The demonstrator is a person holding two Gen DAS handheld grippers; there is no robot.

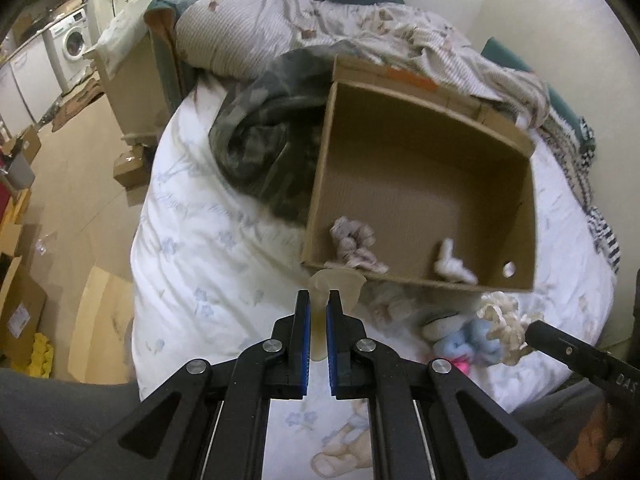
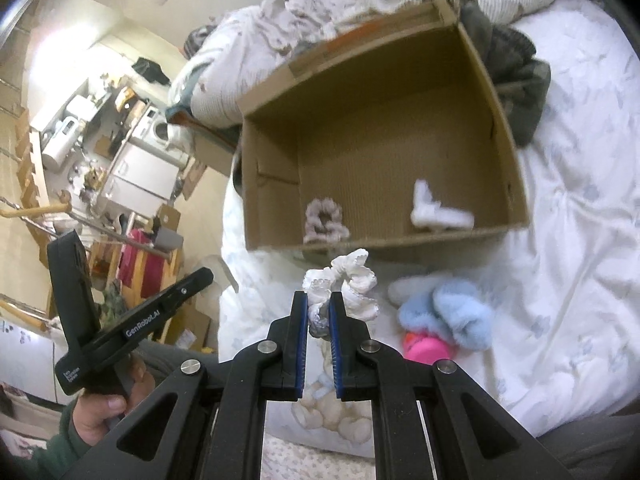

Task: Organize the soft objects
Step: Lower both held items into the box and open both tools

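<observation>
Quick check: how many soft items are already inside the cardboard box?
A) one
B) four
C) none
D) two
D: the right wrist view shows just a pinkish scrunchie and a white item on the floor of the box; the blue fluffy items lie outside on the bed.

Soft things around an open cardboard box on a bed

The cardboard box sits open on the white quilt, with a grey-pink scrunchie and a white scrunchie lying near its front wall. A translucent pale scrunchie hangs pinched in front of the box, and a cream ruffled scrunchie is pinched likewise. A fluffy blue scrunchie and a pink one lie touching on the quilt just before the box.
</observation>
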